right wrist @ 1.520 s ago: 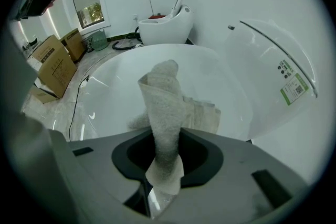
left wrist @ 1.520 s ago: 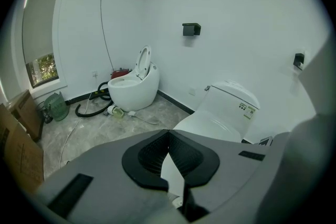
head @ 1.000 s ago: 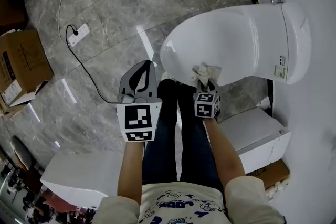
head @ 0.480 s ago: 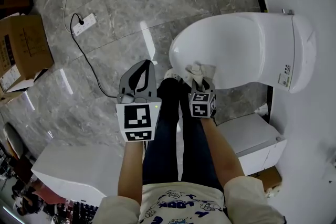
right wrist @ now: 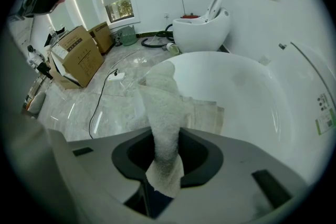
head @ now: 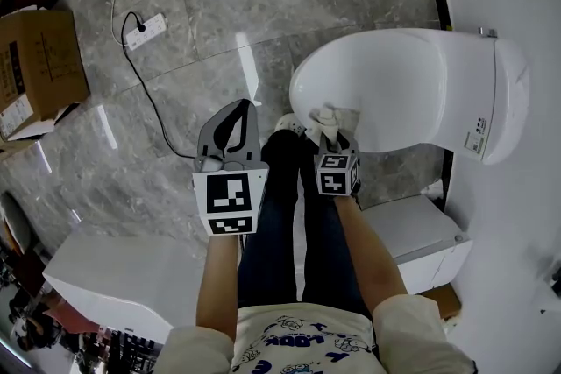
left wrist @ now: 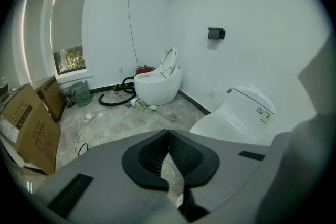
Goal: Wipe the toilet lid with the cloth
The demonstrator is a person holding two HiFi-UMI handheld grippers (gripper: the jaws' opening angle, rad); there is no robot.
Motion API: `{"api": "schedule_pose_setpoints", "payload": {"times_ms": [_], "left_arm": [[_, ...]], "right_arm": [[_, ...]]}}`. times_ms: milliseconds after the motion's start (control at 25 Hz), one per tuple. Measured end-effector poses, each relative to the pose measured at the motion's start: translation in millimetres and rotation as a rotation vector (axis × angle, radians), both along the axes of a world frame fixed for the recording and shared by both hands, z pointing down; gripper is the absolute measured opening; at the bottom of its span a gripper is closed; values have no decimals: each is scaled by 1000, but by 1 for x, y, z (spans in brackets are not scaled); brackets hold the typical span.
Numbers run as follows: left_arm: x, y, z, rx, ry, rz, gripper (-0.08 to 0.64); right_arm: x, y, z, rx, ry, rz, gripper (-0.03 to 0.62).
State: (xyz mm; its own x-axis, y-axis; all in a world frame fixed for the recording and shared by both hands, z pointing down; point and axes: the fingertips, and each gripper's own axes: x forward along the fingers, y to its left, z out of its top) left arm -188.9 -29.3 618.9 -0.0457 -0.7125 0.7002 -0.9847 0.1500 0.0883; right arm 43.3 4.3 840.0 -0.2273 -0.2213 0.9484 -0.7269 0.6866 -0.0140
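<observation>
Grey marble floor (head: 175, 13), white walls (left wrist: 252, 2)

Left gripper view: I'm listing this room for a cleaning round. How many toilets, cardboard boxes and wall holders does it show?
Toilets: 2 (near closed toilet, far open toilet)
Cardboard boxes: 2
Black wall holder: 1
Total: 5

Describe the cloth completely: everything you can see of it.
The cloth is off-white and nubby, like terry towelling. One bunched end is pinched between the shut jaws of the right hand-held gripper, with a short tail poking out behind them. From there it rises as a crumpled strip, and the rest spreads in flat folds on the closed white toilet lid, near its front edge. Nothing else touches it.
</observation>
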Motion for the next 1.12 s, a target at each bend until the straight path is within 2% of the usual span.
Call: {"api": "schedule_pose_setpoints", "payload": {"times_ms": [200,440,800,1120], "left_arm": [[-2,-6,-16,18,0,-7,3],[-2,-20,-53,56,-1,-16,3],[-3,-58,-165,180,-25,-24,3],[2,-81,-286,317,-72,-38,3]], "right_arm": [[-3,-5,-18,-6,-45,52,100],[-14,-45,-85,91,-138,127,98],[-35,-132,-262,339,-329,190,98],[-31,-183,-431,536,-475,220,98]]}}
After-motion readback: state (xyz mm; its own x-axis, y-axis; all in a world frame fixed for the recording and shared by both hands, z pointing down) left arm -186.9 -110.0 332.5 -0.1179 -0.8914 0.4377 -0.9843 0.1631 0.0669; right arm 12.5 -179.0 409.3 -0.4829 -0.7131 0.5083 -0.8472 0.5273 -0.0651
